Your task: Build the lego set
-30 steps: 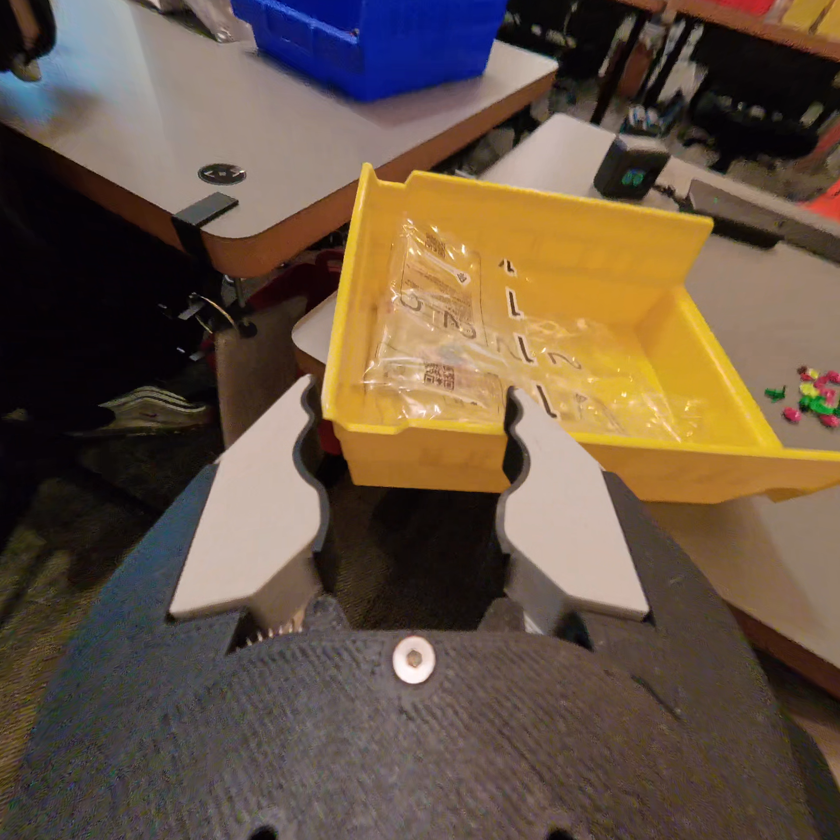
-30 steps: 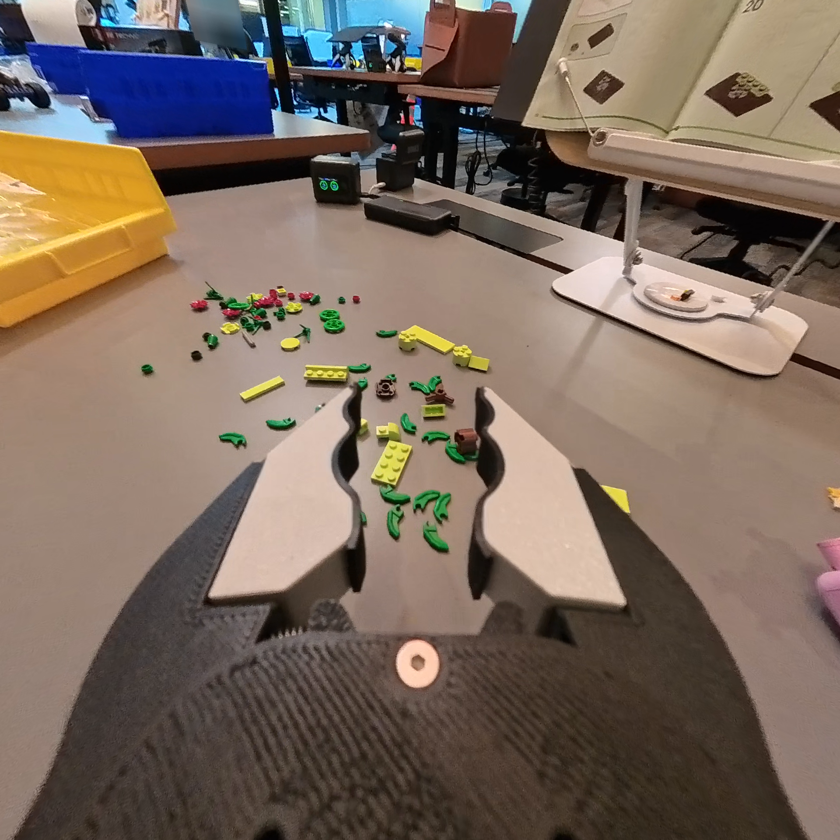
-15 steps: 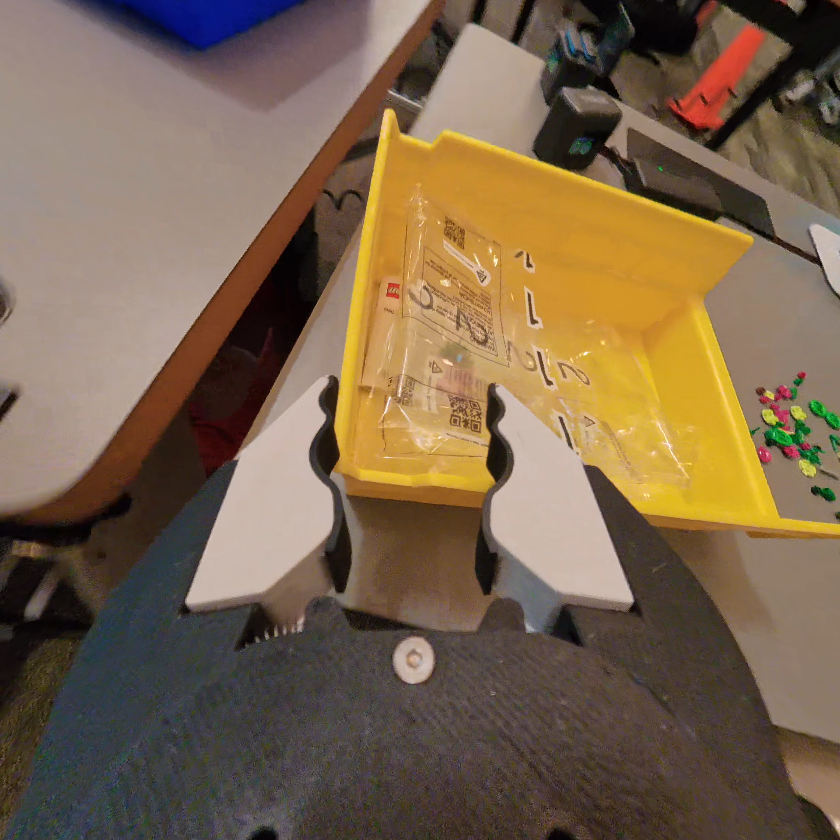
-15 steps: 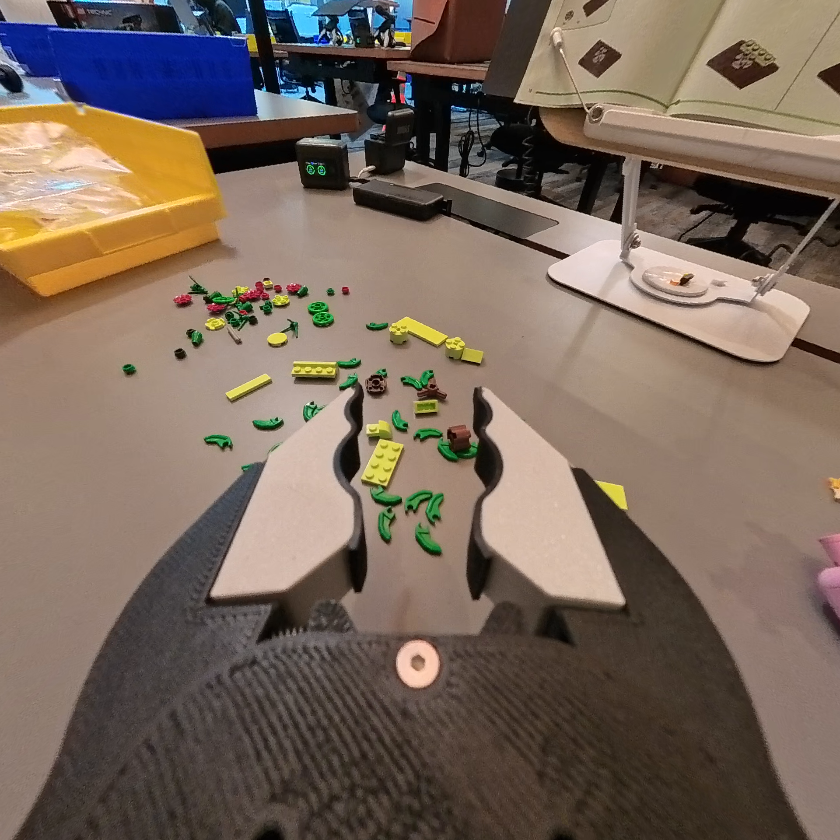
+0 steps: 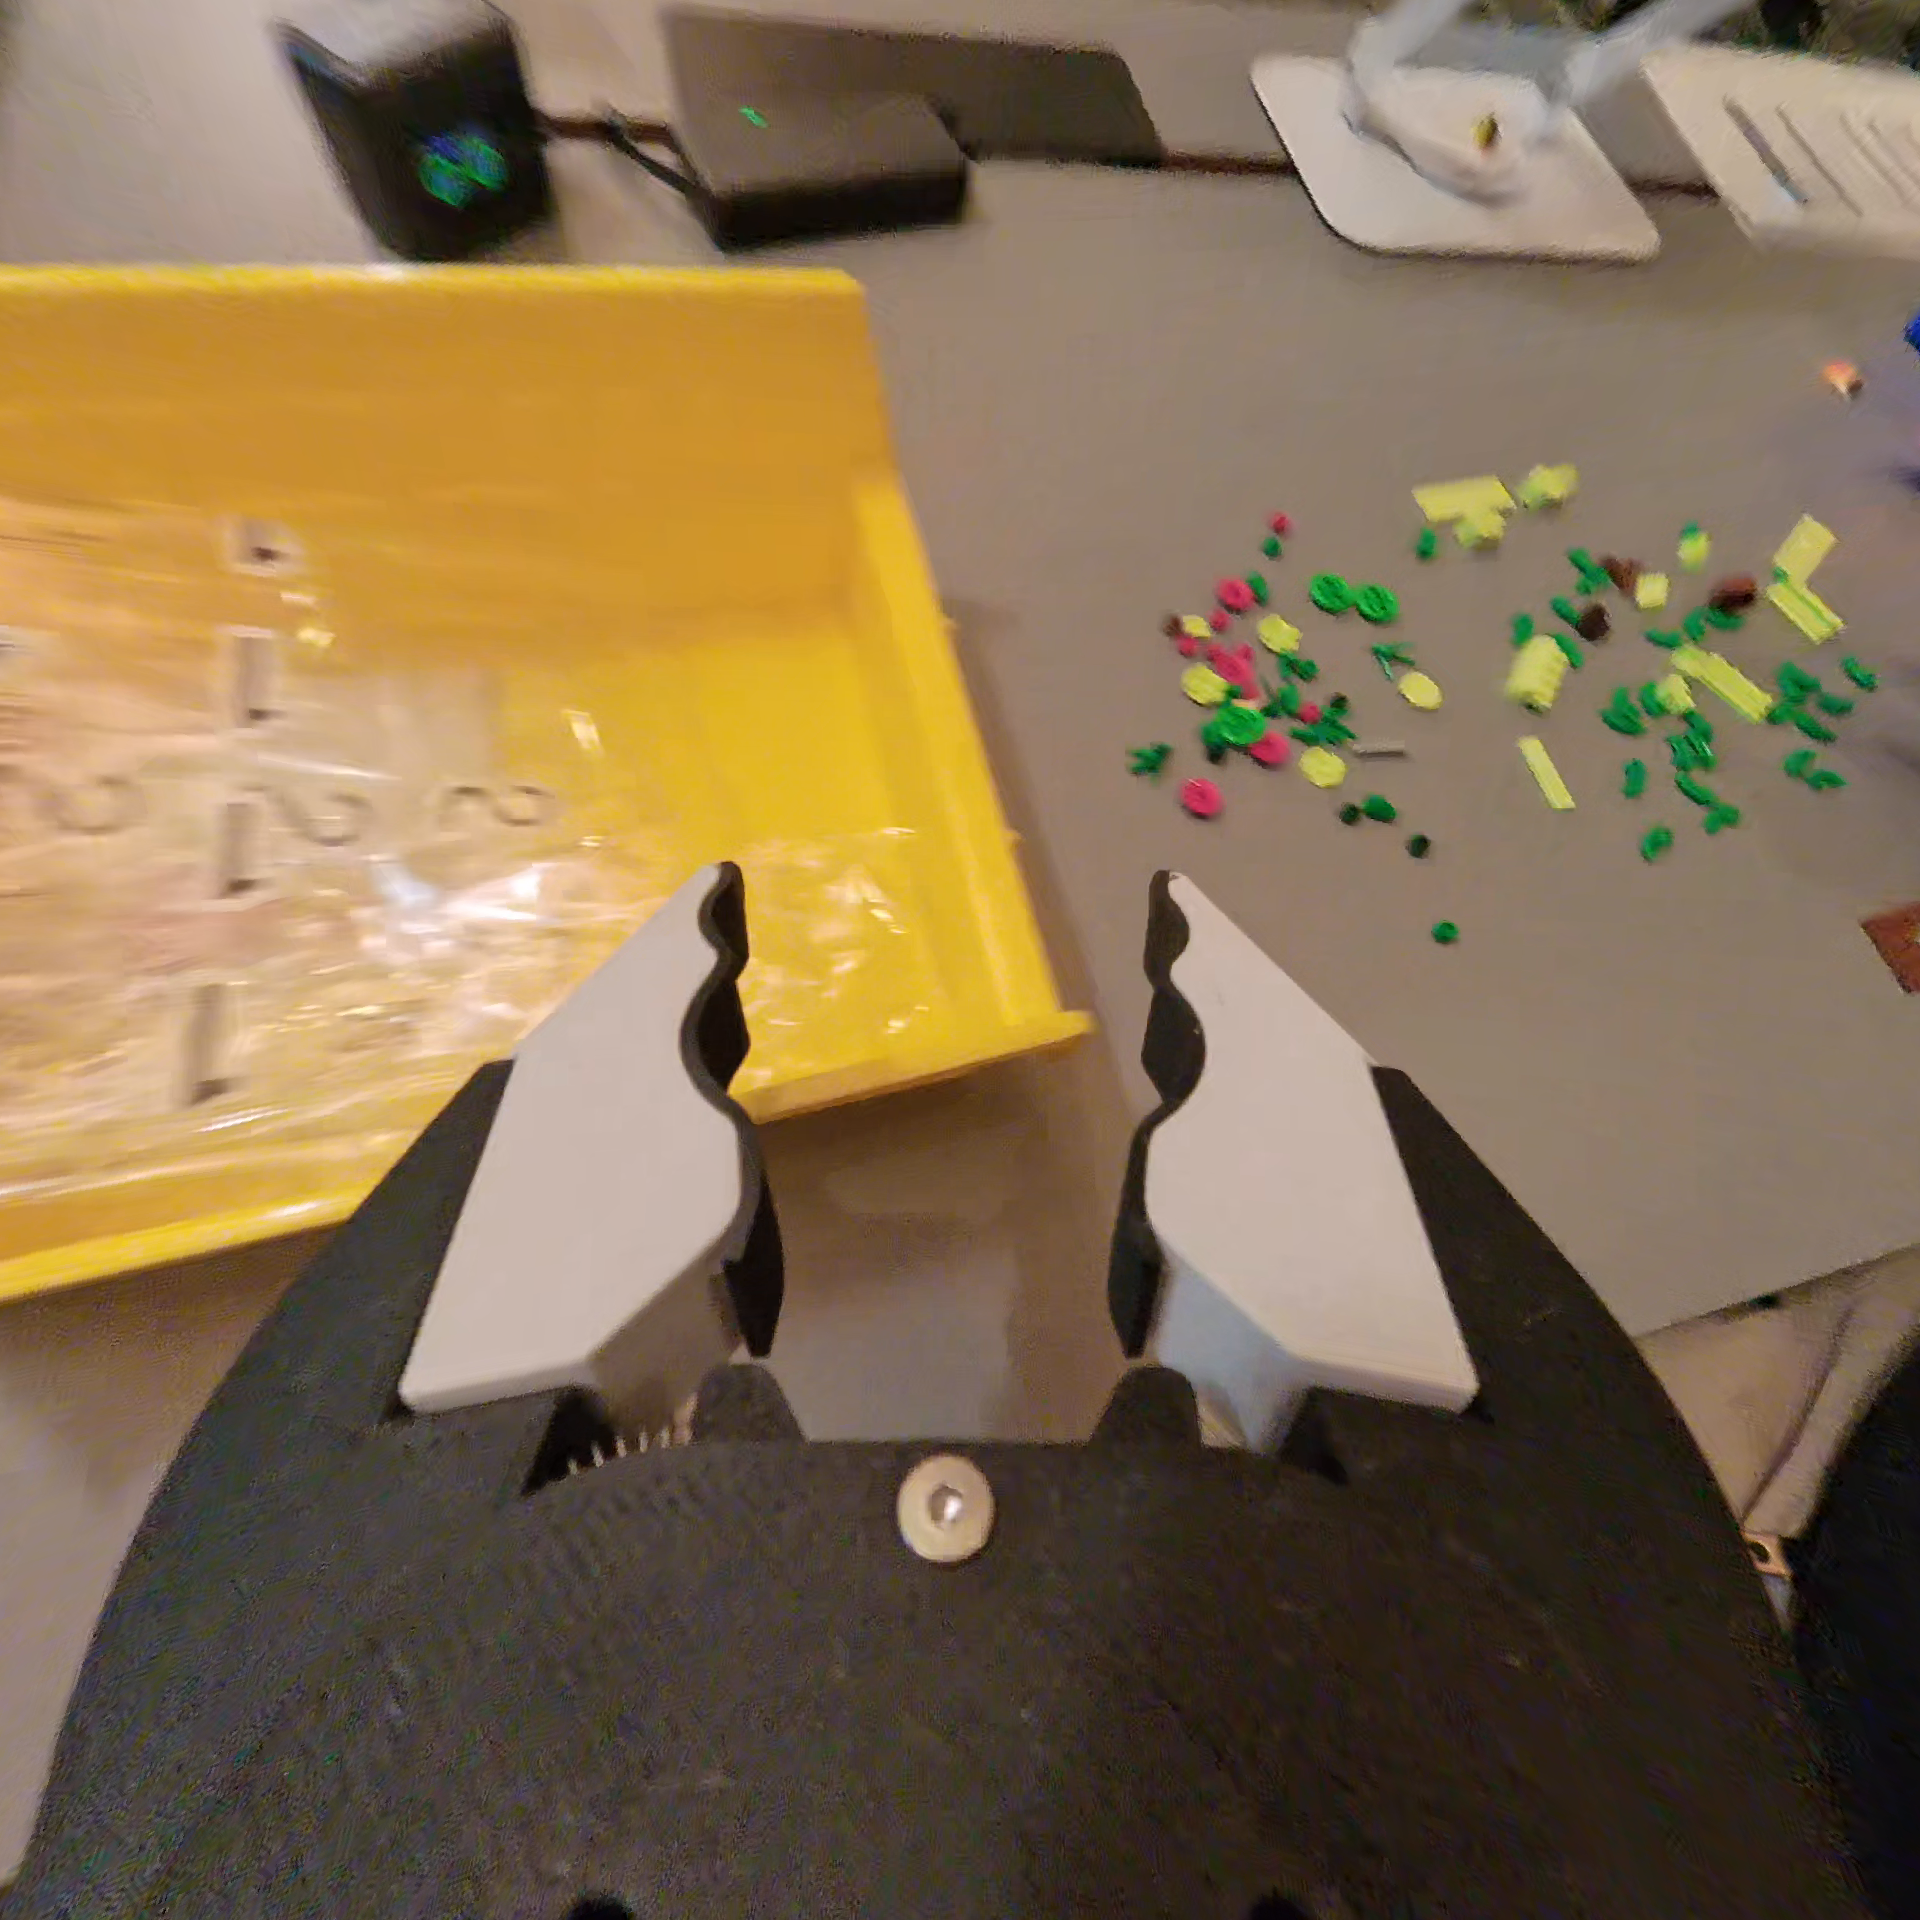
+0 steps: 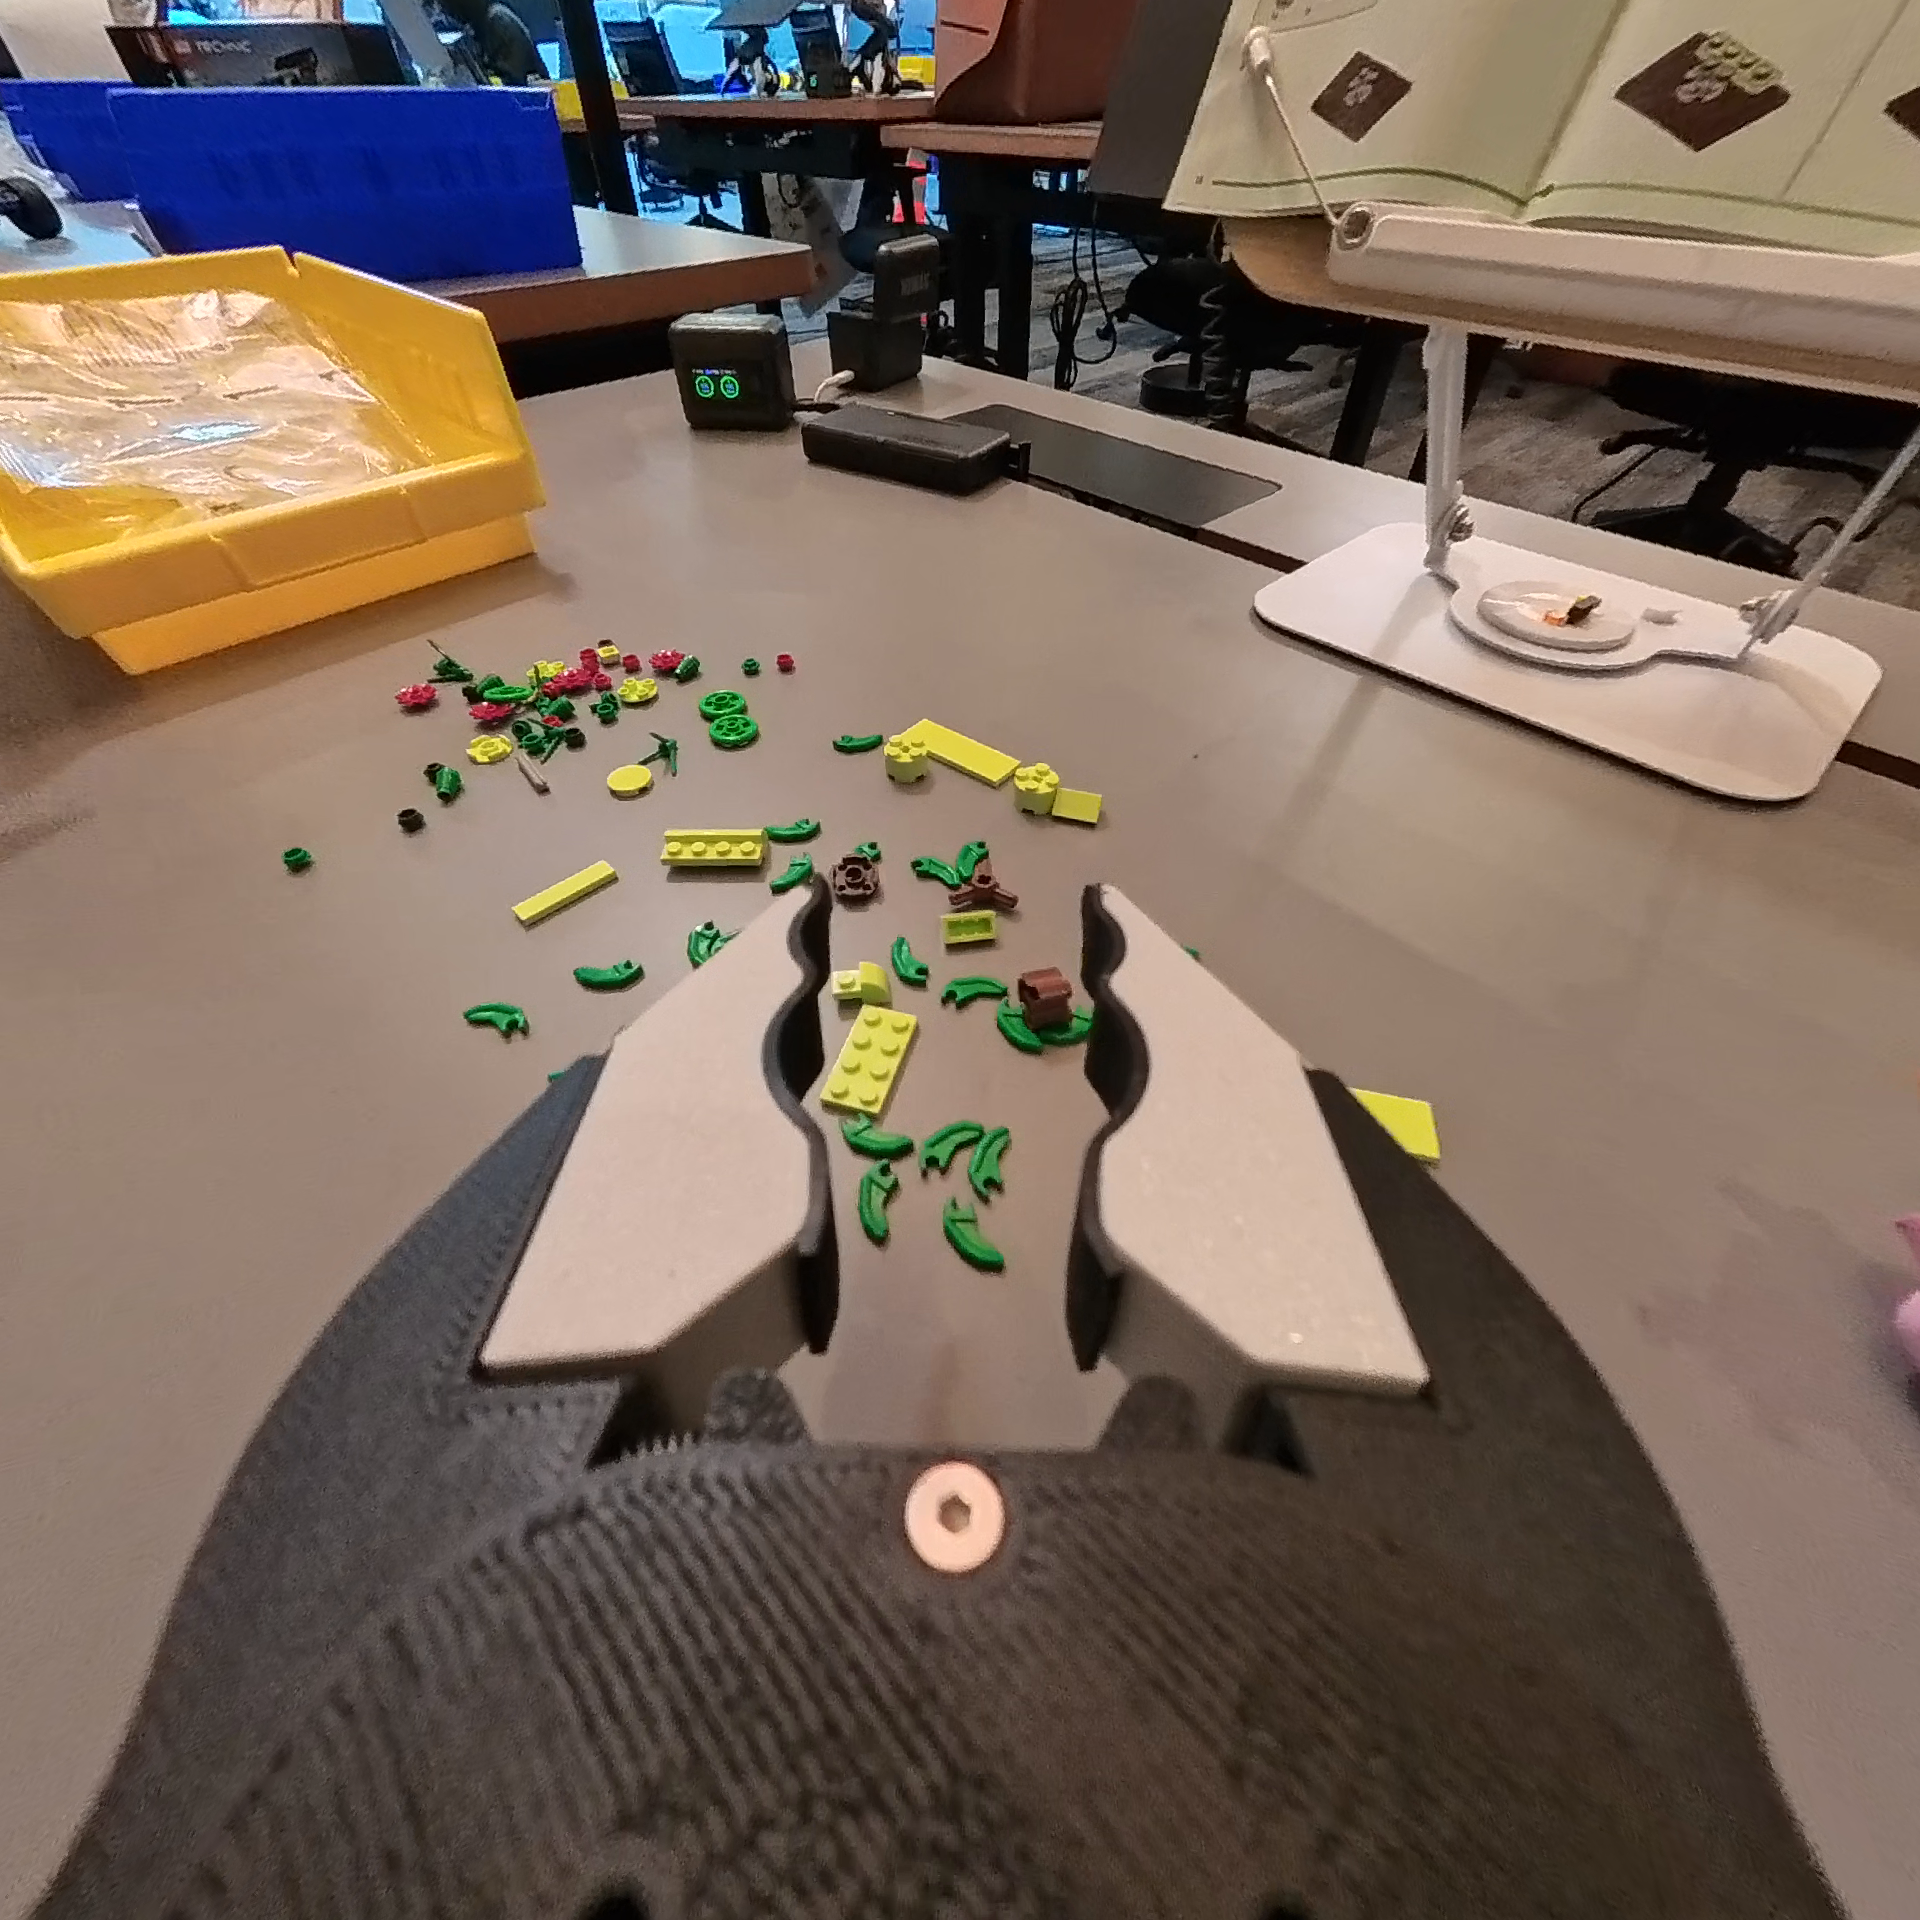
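Observation:
Small lego pieces lie loose on the grey table (image 6: 260,1091): pink and green bits (image 6: 540,707), lime plates (image 6: 715,847), green leaves (image 6: 935,1164) and brown pieces (image 6: 1044,992). My right gripper (image 6: 956,894) is open and empty, low over the pile, with a lime 2x4 plate (image 6: 871,1060) between its fingers. My left gripper (image 5: 945,883) is open and empty above the near right corner of the yellow bin (image 5: 914,665). The pieces (image 5: 1455,675) lie to its right, blurred.
The yellow bin (image 6: 312,540) holds clear plastic bags (image 6: 177,405). A black device (image 6: 732,384) and a flat black box (image 6: 904,447) sit at the back. A white book stand (image 6: 1558,675) holds an open instruction booklet (image 6: 1558,104) at the right. A blue bin (image 6: 343,187) is on another table. The grippers' ends are close to 45 cm from one another.
My left gripper swung right, from off the table's edge to over the bin's right corner, and its jaws opened wider. My right gripper drew back a little over the pile, still open.

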The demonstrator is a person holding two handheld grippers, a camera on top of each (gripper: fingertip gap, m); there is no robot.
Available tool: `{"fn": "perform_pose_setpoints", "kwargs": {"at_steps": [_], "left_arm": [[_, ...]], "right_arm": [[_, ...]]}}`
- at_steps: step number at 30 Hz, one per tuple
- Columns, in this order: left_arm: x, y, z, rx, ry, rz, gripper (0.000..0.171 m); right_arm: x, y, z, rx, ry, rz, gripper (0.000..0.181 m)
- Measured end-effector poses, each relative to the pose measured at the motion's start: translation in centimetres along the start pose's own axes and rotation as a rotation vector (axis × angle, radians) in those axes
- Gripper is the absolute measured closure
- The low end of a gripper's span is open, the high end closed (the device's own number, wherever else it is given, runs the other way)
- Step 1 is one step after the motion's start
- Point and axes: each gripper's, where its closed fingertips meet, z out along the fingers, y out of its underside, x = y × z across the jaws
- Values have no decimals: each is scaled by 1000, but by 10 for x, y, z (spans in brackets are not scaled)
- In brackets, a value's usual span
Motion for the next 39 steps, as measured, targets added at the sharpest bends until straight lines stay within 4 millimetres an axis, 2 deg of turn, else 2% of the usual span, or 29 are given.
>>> {"fn": "perform_pose_setpoints", "kwargs": {"at_steps": [2,4,6,8,10,13,16,18,21,23,24,25,27,30,32,34,37,39], "left_arm": [[16,7,15,-28,-17,49,95],[13,10,20,-61,-115,124,106],[9,17,21,-117,-172,171,112],[3,30,17,-191,-217,203,125],[3,39,10,-210,-213,185,124],[-3,49,-7,-232,-209,76,127],[-19,67,-33,-271,-262,37,135],[-36,82,-57,-313,-329,13,141],[-73,105,-95,-363,-463,-75,146],[-94,113,-114,-357,-517,-154,146],[-98,111,-117,-328,-503,-196,135],[-97,103,-118,-278,-471,-217,127],[-90,81,-117,-171,-420,-188,126],[-84,61,-109,-176,-447,-46,114],[-87,61,-95,-288,-497,92,95],[-95,71,-77,-469,-547,236,78],[-124,77,-55,-683,-659,472,76],[-138,82,-38,-777,-666,518,76]], "right_arm": [[-2,0,0,2,-4,-11,135],[-2,-2,-2,16,-3,-18,135],[-3,-5,-5,41,-3,-21,135],[-2,-8,-8,68,-4,-17,135],[-2,-10,-10,87,-9,-7,135],[-1,-12,-12,100,-22,13,134],[-1,-15,-15,122,-30,23,134],[-1,-17,-17,141,-35,26,134],[0,-19,-20,163,-34,35,134],[1,-19,-19,161,-40,45,134],[1,-19,-19,158,-44,49,134],[1,-19,-19,157,-46,52,134],[1,-19,-19,158,-46,53,134],[1,-19,-19,157,-43,51,134],[1,-18,-18,152,-47,49,134],[-1,-18,-17,150,-49,43,135],[-2,-19,-18,159,-43,25,135],[-3,-21,-20,175,-40,13,135]]}}
